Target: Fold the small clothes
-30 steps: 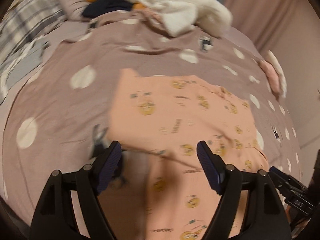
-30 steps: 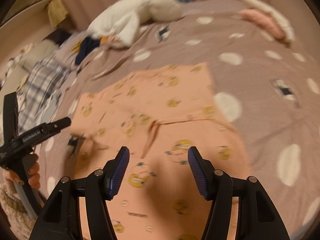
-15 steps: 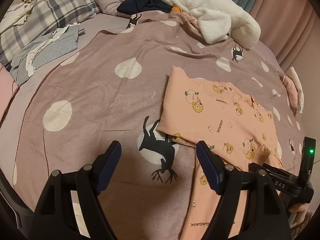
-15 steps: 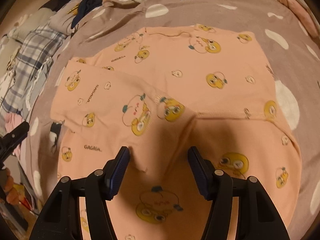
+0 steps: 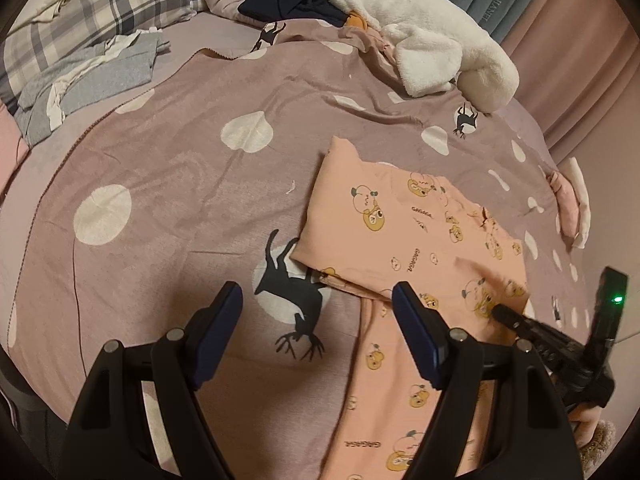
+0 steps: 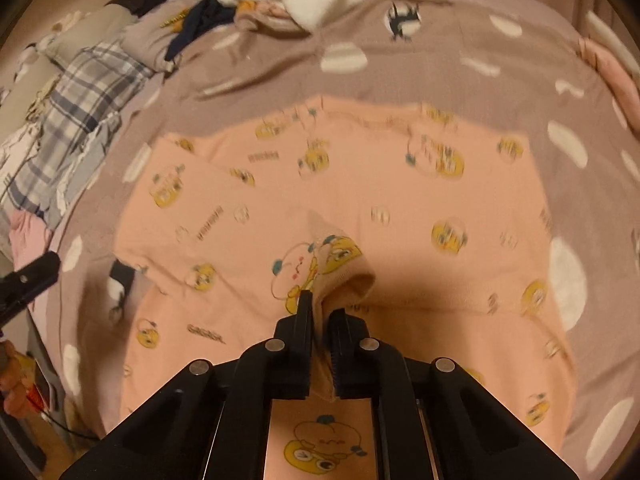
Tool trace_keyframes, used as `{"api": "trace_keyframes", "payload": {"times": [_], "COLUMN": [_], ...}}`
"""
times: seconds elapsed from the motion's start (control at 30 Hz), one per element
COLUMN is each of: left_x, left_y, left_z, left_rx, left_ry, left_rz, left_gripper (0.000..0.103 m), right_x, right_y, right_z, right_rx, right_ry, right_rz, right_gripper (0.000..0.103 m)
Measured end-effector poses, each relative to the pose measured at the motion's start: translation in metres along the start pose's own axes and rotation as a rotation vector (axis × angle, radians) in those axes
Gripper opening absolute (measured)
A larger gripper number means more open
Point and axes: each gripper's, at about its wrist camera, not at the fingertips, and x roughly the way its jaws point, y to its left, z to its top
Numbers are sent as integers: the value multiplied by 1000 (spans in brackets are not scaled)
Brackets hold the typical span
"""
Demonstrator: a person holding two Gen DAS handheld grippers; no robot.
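Mauve spotted bedspread (image 5: 168,168) under 1 peach garment (image 6: 360,200) (right claw (image 6: 320,312) pinching its fold), left claw (image 5: 316,320) spread wide

We are seeing the garment (image 6: 360,200) lying spread on the bedcover (image 5: 180,184), a fold of it rising between the closed jaws of the right gripper (image 6: 320,316). The left gripper (image 5: 316,312) is hanging above the bedcover just left of the garment's edge, jaws apart with nothing between them. Behind the garment, a fleece blanket (image 5: 432,48) is lying at the bed's far end, a dark bundle (image 5: 292,0) sitting to its left. Further left, a checked pillow (image 5: 104,4) is lying behind a folded cloth (image 5: 92,80).
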Motion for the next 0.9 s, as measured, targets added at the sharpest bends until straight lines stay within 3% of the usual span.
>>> {"api": "trace_keyframes", "payload": {"times": [0.17,0.47,0.8,0.9], "left_x": [-2,-2,6,17], "left_y": [0,-7,-28,-32], "left_z": [5,13,27,33], "left_rx": [-41,-72,-14,1], "left_ry": [3,12,4,14], "left_rz": [-26,-66,-72,-78], "left_gripper": [77,77,76,66], "right_x": [-37,-88,-111,-114], "right_y": [9,13,-3,-12], "right_z": [30,76,86,86], "right_rx": [-39,-59,-17,11], "right_ry": [-94,-248,-317,-326], "right_rz": [35,19,-24,-35], "right_gripper": [8,8,7,7]}}
